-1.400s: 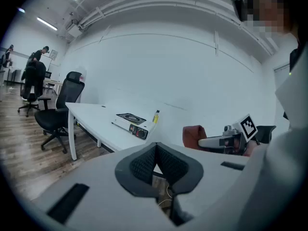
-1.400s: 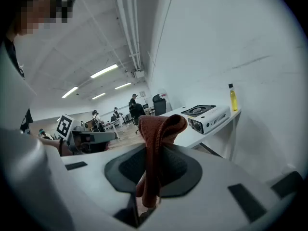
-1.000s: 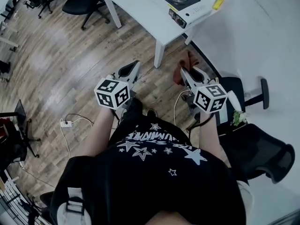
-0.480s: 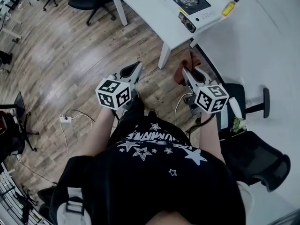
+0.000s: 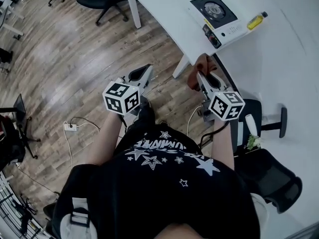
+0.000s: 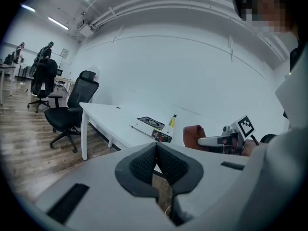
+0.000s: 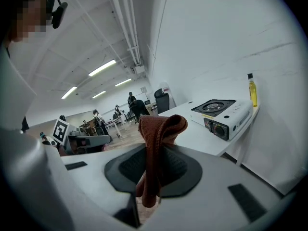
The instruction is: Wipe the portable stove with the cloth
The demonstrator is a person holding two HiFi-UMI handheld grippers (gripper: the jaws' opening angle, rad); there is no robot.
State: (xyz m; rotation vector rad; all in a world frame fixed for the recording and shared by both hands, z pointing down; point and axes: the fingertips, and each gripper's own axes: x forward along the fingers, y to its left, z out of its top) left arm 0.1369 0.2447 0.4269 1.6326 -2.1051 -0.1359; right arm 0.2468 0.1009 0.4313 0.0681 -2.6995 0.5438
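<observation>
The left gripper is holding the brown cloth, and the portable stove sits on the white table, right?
No. The right gripper holds the brown cloth; the left gripper is shut and empty. The right gripper view shows it. The portable stove does sit on the white table.

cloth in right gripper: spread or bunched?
Bunched: the rust-brown cloth is folded over in a loop, hanging pinched in the shut right gripper.

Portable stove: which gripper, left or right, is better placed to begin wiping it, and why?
Right. The right gripper is shut on the cloth and sits nearer the portable stove; the left gripper is shut on nothing, farther away.
</observation>
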